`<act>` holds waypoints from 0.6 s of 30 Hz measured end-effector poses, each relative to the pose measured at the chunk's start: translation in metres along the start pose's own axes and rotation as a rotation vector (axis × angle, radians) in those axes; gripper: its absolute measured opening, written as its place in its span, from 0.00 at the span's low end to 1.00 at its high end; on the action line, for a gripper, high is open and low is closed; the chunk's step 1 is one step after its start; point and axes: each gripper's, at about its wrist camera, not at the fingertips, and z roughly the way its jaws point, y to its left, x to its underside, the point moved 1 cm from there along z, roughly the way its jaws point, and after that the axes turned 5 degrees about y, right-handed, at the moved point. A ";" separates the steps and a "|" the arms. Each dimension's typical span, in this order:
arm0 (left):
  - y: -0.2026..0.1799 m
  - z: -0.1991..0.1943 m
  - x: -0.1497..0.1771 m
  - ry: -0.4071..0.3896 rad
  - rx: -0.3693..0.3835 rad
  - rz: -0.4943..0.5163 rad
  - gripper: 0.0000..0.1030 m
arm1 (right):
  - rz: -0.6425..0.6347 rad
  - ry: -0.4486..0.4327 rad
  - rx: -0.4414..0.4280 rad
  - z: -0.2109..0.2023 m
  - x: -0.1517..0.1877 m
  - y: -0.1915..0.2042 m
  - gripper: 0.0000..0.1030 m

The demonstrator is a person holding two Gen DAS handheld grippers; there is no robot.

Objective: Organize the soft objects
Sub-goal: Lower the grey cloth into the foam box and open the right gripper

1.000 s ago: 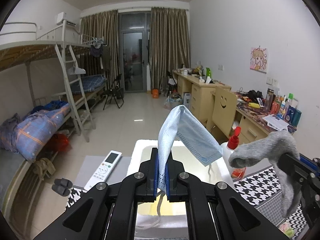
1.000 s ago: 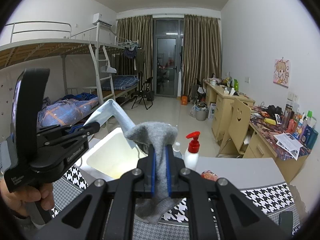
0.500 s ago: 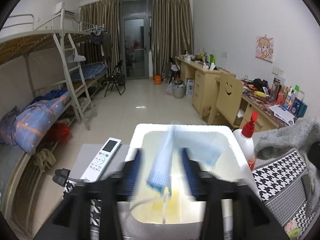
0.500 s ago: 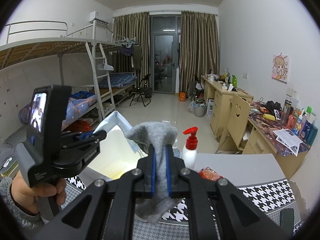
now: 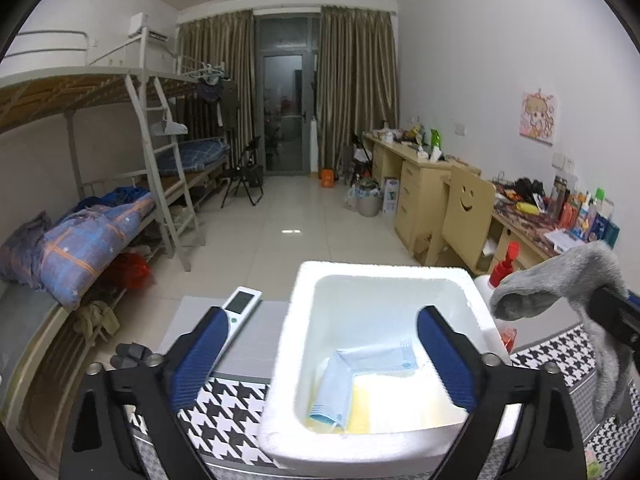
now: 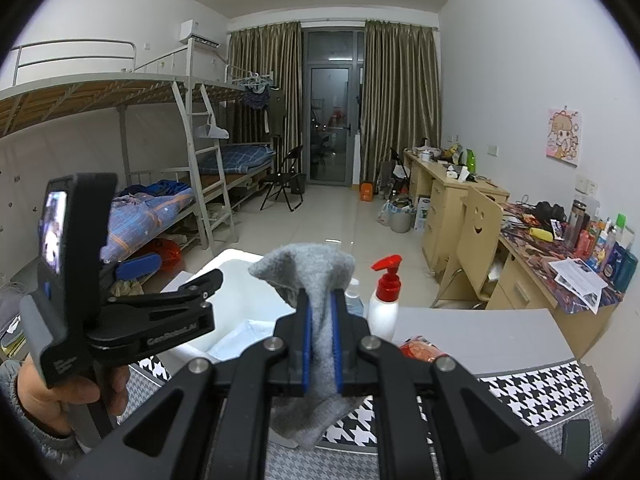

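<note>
At the lower centre of the left view, the face mask (image 5: 362, 380) lies loose in the white foam box (image 5: 384, 276); the left gripper (image 5: 332, 360) has just been opening, nothing between its fingers. Right gripper (image 6: 320, 344) pinches the grey sock (image 6: 316, 280), hanging long-axis down just right of the box, the likely next drop.

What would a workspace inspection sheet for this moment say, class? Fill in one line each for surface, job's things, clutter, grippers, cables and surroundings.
Surface: houndstooth cloth on table.
Job's things: blue face mask lying inside white foam box; grey sock held above the table.
Clutter: remote control, red-capped pump bottle, red packet.
Grippers: left gripper open, jaws just opened, nothing clamped; right gripper shut on grey sock.
Cables: nothing seen.
Surroundings: bunk bed, desks, curtains.
</note>
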 end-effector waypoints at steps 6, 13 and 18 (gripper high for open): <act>0.013 -0.014 0.002 -0.035 -0.042 -0.010 0.99 | -0.008 0.010 -0.032 0.006 -0.002 0.009 0.11; 0.030 -0.030 0.007 -0.059 -0.056 -0.023 0.99 | -0.023 0.016 -0.053 0.015 -0.007 0.021 0.11; 0.041 -0.035 0.011 -0.069 -0.072 -0.031 0.99 | -0.031 0.021 -0.057 0.020 -0.007 0.026 0.11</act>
